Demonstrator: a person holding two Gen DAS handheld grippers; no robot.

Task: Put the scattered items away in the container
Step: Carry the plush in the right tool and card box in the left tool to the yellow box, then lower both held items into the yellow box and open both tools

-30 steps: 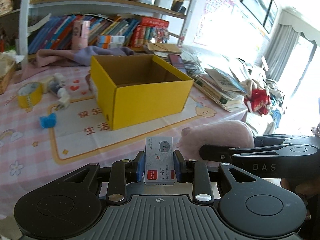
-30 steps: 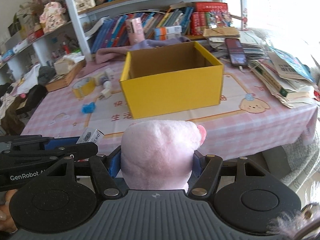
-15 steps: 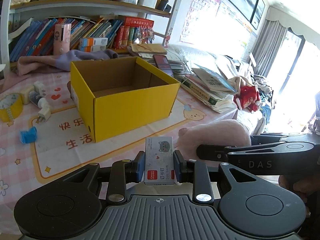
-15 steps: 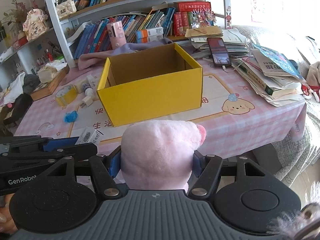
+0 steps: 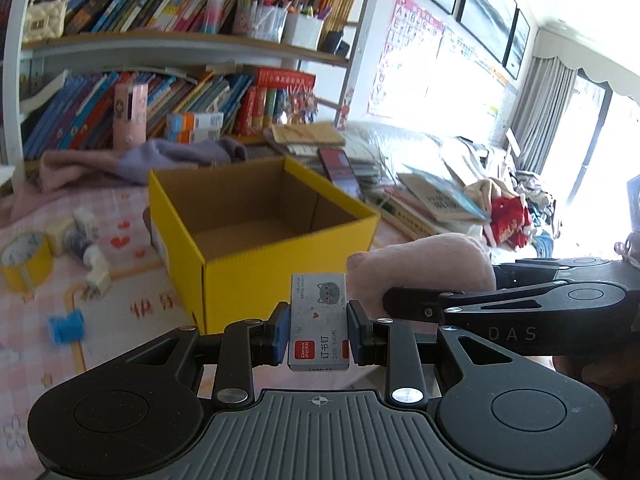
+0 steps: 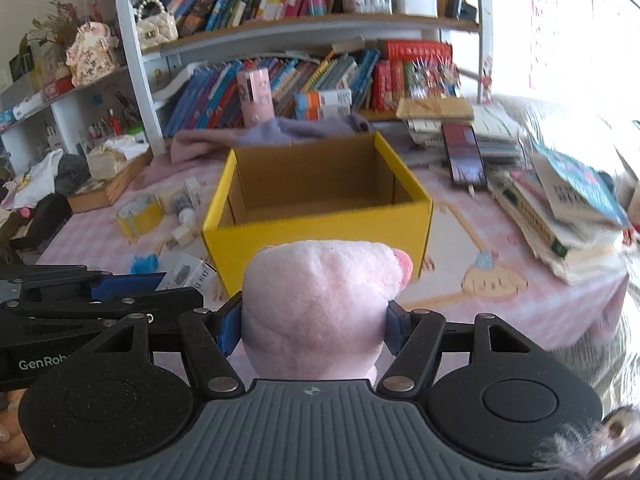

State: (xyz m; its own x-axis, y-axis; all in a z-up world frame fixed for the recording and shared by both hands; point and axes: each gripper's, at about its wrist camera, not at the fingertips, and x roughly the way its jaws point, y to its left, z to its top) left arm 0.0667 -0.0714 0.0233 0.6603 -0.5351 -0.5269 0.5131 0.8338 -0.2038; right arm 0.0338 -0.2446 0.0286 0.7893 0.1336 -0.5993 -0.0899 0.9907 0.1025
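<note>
An open yellow cardboard box (image 5: 256, 272) (image 6: 320, 236) stands empty on the pink tablecloth. My left gripper (image 5: 319, 328) is shut on a small grey staples box (image 5: 319, 320), held in front of the yellow box's near corner. My right gripper (image 6: 312, 332) is shut on a pink plush toy (image 6: 320, 304), held before the box's front wall; the toy (image 5: 424, 268) and the right gripper also show at the right of the left wrist view. Left of the box lie a yellow tape roll (image 5: 24, 260) (image 6: 138, 214), a blue clip (image 5: 66, 326) (image 6: 144, 264) and small white items (image 5: 90, 256).
A bookshelf (image 6: 280, 24) stands behind the table. Purple and pink cloths (image 5: 160, 160) lie behind the box. A phone (image 6: 464, 156) and stacked books (image 6: 560, 208) fill the table's right side. A wooden tray (image 6: 100, 188) sits far left.
Both grippers have moved forward and up toward the yellow box, which now looks larger and shows its inside. Both grips are unchanged.
</note>
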